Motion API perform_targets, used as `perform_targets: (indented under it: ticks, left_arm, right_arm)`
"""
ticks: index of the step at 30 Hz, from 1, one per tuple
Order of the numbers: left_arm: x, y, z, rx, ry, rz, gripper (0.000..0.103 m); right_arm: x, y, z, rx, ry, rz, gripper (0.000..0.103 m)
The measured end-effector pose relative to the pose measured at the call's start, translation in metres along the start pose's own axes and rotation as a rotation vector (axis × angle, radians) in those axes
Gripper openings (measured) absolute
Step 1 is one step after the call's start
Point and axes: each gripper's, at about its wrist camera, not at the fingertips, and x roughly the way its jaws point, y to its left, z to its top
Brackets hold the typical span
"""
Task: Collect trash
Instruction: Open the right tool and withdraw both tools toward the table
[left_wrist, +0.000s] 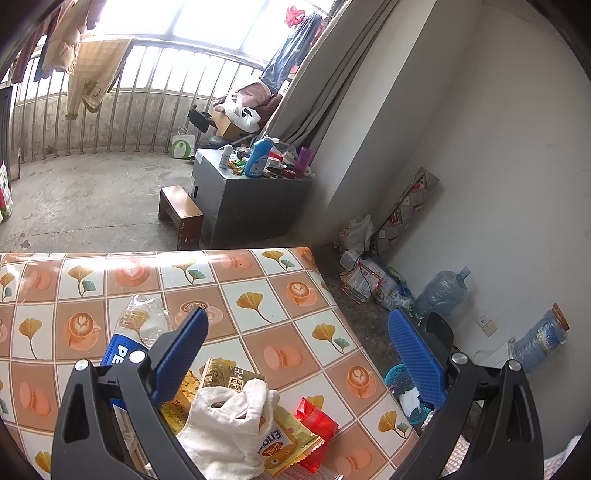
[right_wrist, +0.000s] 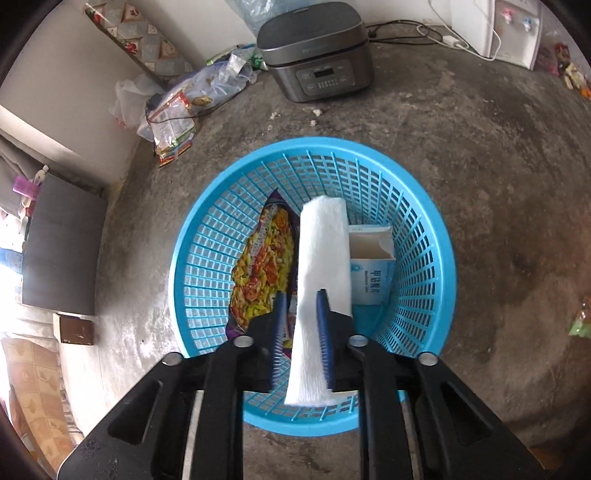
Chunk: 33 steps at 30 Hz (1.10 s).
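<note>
Over the blue basket (right_wrist: 424, 236) on the floor, a folded white tissue (right_wrist: 321, 280) lies between the right gripper (right_wrist: 301, 299)'s slightly parted jaws, against one pad. A snack wrapper (right_wrist: 258, 266) and small box (right_wrist: 371, 273) lie inside. The left gripper (left_wrist: 295, 328) gapes wide and empty above the bench (left_wrist: 258, 295), where wrappers (left_wrist: 295, 439) and a crushed bottle (left_wrist: 136, 325) remain.

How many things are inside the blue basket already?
2, lying in the blue basket: a colourful snack wrapper on the left and a small white box on the right. The white tissue above may hide more.
</note>
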Motion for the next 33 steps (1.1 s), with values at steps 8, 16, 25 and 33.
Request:
perform_targets:
  ticks: [8,16,25,33]
  left_arm:
    - [-0.008,-0.006,0.000,0.009,-0.018,-0.034,0.096]
    - [-0.019,-0.023,0.001,0.075,-0.049,-0.048,0.096]
    - [-0.055,-0.040,-0.009,0.095,-0.104,-0.070,0.097]
    - [-0.089,-0.041,-0.021,0.125,-0.161,-0.042,0.097]
  right_arm:
    - [-0.042,0.004,-0.019,-0.053,-0.070,0.039,0.036]
    - [-0.178,0.053,-0.072,-0.272,-0.324,0.198,0.069]
    - [-0.310,0.115,-0.141,-0.576,-0.636,0.253,0.095]
    - [-0.347,0.151,-0.184,-0.757,-0.716,0.362,0.095]
